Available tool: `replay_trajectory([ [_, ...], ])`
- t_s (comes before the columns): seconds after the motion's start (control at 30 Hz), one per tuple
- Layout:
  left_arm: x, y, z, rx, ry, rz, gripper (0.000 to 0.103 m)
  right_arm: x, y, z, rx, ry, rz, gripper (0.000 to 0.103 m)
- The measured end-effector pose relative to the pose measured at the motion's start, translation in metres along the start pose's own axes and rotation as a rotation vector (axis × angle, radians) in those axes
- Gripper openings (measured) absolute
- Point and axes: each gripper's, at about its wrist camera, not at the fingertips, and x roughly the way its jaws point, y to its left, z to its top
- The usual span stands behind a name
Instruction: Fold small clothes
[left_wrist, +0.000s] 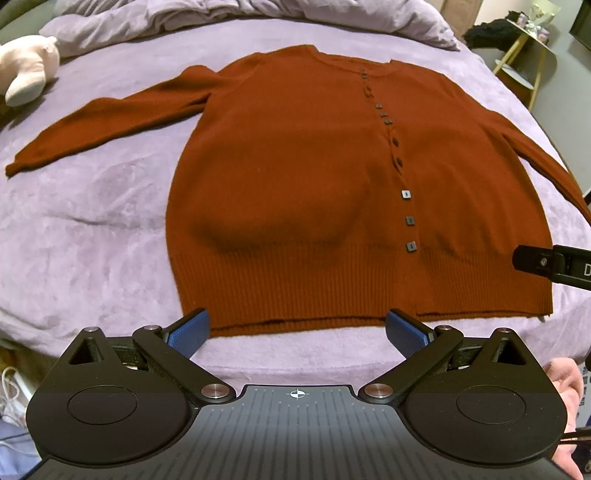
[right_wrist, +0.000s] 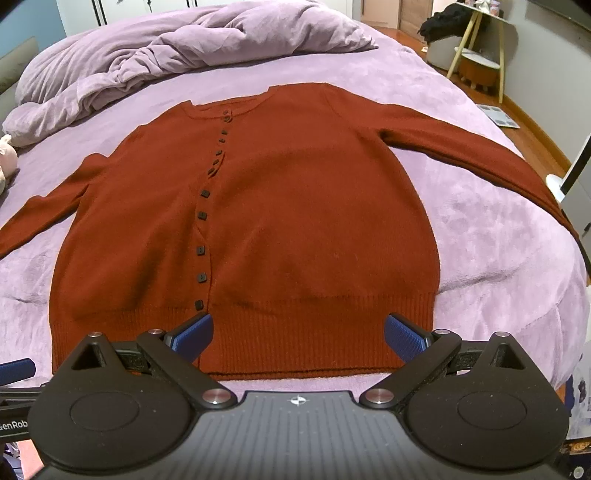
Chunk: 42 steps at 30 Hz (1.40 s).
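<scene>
A rust-red buttoned cardigan lies flat, front up, on the lilac bed cover, both sleeves spread out to the sides, hem toward me. It also shows in the right wrist view. My left gripper is open and empty, hovering just before the hem's left half. My right gripper is open and empty, over the hem's right half; its black body shows at the right edge of the left wrist view. A blue pad of the left gripper shows at the left edge of the right wrist view.
A crumpled lilac duvet lies at the head of the bed. A pale plush toy sits at the far left. A yellow-legged side table with dark clothes stands beyond the bed on the right. The bed's near edge is just below the hem.
</scene>
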Motion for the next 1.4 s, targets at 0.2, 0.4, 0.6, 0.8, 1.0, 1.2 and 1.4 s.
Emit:
replay_trajectory([
  [0.2, 0.002, 0.001, -0.001, -0.005, 0.004, 0.001, 0.103, 0.001, 0.001, 0.0, 0.001, 0.004, -0.001, 0.099],
  [0.4, 0.003, 0.003, -0.002, -0.017, 0.008, -0.001, 0.103, 0.003, 0.001, 0.0, 0.0, 0.007, -0.004, 0.099],
  [0.6, 0.003, 0.005, -0.002, -0.024, 0.012, -0.003, 0.103, 0.004, 0.002, -0.001, 0.003, 0.012, -0.009, 0.099],
  [0.8, 0.005, 0.006, -0.002, -0.03, 0.017, -0.004, 0.103, 0.005, 0.001, -0.002, 0.005, 0.015, -0.013, 0.099],
  [1.0, 0.006, 0.008, -0.002, -0.037, 0.019, -0.007, 0.103, 0.006, 0.001, -0.002, 0.008, 0.015, -0.012, 0.099],
  [1.2, 0.009, 0.009, -0.002, -0.043, 0.026, -0.006, 0.103, 0.006, 0.0, -0.003, 0.009, 0.014, -0.012, 0.099],
  [1.4, 0.011, 0.011, -0.001, -0.052, 0.023, -0.01, 0.103, 0.005, -0.006, -0.005, 0.022, -0.01, 0.031, 0.099],
])
